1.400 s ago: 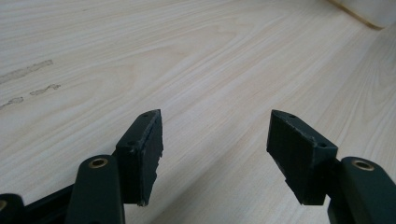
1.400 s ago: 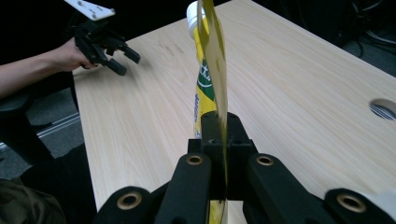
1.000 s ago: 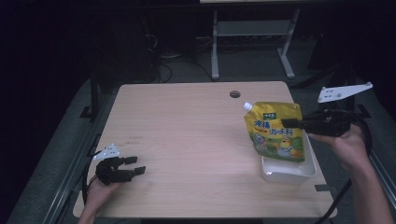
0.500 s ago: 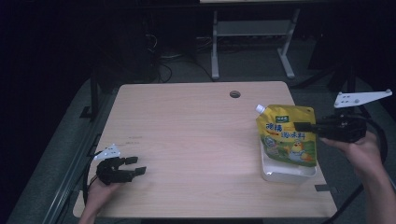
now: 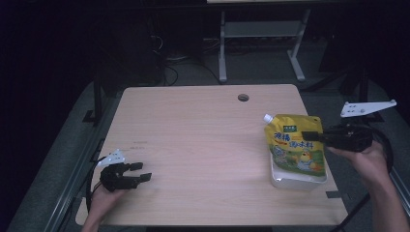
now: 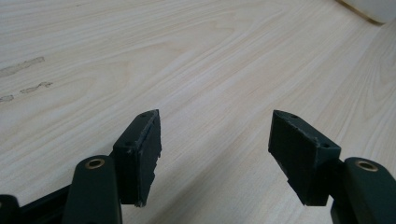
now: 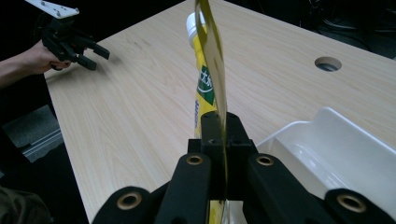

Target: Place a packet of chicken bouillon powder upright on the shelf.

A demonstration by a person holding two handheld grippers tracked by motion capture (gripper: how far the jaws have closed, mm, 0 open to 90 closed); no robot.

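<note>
Gripping the yellow spout pouch by its edge, your right tool holds it over the white tray at the bench's four o'clock; lowering and release seem left to do. Your left tool, jaws wide and empty, rests at eight o'clock.

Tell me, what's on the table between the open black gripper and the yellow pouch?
Nothing: in the high view, bare wooden table separates the left gripper from the yellow spouted pouch.

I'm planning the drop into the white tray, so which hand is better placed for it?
Right: the right gripper is shut on the yellow pouch over the white tray. The left gripper rests open, far off.
</note>
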